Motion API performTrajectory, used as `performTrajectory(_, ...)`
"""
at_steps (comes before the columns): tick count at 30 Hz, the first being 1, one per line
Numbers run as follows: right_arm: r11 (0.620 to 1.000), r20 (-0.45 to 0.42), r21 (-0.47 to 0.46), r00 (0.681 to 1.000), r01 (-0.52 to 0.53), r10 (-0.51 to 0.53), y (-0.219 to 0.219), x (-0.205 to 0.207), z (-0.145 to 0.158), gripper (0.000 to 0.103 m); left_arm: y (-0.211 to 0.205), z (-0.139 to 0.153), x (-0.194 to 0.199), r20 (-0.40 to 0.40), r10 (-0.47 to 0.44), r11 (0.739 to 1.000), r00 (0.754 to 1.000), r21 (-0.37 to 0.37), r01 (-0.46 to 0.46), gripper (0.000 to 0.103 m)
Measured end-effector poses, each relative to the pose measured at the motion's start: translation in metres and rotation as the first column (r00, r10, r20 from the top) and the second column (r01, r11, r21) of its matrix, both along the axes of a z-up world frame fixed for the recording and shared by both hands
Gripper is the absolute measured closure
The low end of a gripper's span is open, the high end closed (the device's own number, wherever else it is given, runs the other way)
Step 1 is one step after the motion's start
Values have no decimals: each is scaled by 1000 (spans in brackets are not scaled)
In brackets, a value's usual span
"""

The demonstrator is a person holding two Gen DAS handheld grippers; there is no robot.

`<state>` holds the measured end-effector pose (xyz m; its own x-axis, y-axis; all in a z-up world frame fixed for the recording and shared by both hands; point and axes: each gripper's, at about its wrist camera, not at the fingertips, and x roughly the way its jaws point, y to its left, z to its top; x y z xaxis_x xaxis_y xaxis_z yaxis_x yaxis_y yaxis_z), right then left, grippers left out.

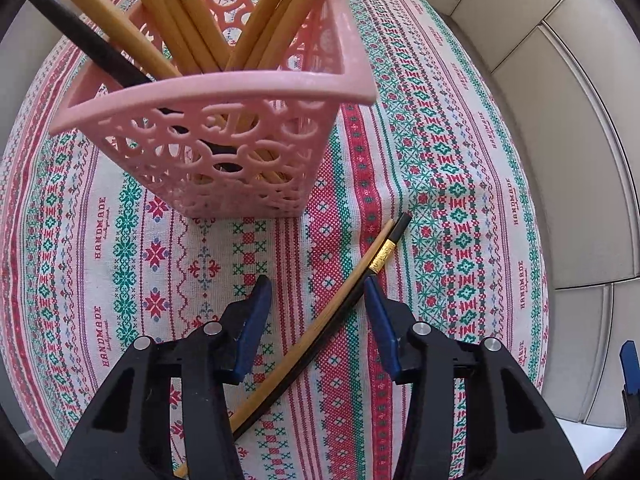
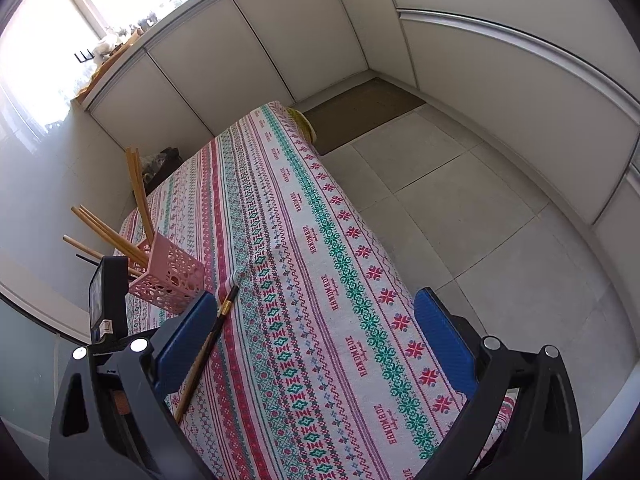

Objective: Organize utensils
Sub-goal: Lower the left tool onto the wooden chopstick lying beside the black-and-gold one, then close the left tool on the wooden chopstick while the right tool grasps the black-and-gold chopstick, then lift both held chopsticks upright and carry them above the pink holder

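Left wrist view looks steeply down between the left gripper (image 1: 316,292), whose blue-padded black jaws stand part-way apart around two chopsticks lying side by side on the cloth: a pale bamboo chopstick (image 1: 320,330) and a slim black lacquered chopstick with a gold band (image 1: 382,258). No pad presses on either stick yet, though the right-hand pad tip sits just beside the black one. To do this pickup well, I judge the jaws should be centred over both sticks, brought low to the cloth and closed squarely across them, because smooth round sticks can roll or scissor apart when pinched off-centre; a grip nearer the middle would keep the pair balanced for the lift. Beneath them lies a woven cotton tablecloth striped with red and green cross-stitch patterns (image 1: 152,256), soft and slightly grippy. Beyond stands a pink plastic openwork basket with a thick rim (image 1: 224,92), upright, already holding a sheaf of tan bamboo chopsticks (image 1: 188,32) and one black one, leaning outward. In the right wrist view, the right gripper (image 2: 316,316) hangs wide open and empty above the cloth's near edge, the two loose sticks just past its left pad, pale floor tiles (image 2: 460,200) farther off.
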<state>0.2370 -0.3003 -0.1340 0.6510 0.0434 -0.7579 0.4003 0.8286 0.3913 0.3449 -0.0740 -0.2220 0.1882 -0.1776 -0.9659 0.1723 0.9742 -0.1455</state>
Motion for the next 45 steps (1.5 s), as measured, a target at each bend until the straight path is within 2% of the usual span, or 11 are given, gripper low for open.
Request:
performTrajectory(2,1000,2,1,1000,-4,4,0,0,1,7,-2,1,1,4,-3,1000,1000,-11,3,73)
performTrajectory(6,1000,-1,1,1000,-14,14,1,0,0,7,-1,6,-1,16,-5,1000,1000,-8,5,81)
performTrajectory(12,1000,-20,-6,1000,-14,14,1,2,-2,7,-20,-4,-3,18,-62,998,998,30,61,80)
performTrajectory(15,1000,-52,-17,999,-11,10,0,5,-7,7,-26,-9,-6,-43,-109,994,993,-30,108,81)
performTrajectory(20,1000,-137,-15,991,5,-7,3,15,-21,7,-38,-11,-29,-89,-178,983,980,-56,173,81)
performTrajectory(24,1000,-203,12,979,21,-18,8,26,-37,7,-46,-12,-36,-33,-257,966,966,-21,256,81)
performTrajectory(28,994,-260,97,965,48,-22,11,35,-53,7,-67,-15,-52,43,-342,935,939,115,336,85)
performTrajectory(32,987,-303,151,953,60,-11,18,43,-65,7,-41,-22,-47,27,-245,969,969,6,245,96)
performTrajectory(37,992,-343,128,939,5,39,51,62,-75,8,16,-12,-57,45,-159,985,986,-63,162,98)
performTrajectory(41,993,-339,52,933,-106,118,96,85,-75,18,51,12,-71,108,-111,988,988,-99,122,98)
performTrajectory(45,962,-351,-131,918,-241,182,141,103,-73,33,68,43,-74,156,-65,987,986,-132,86,98)
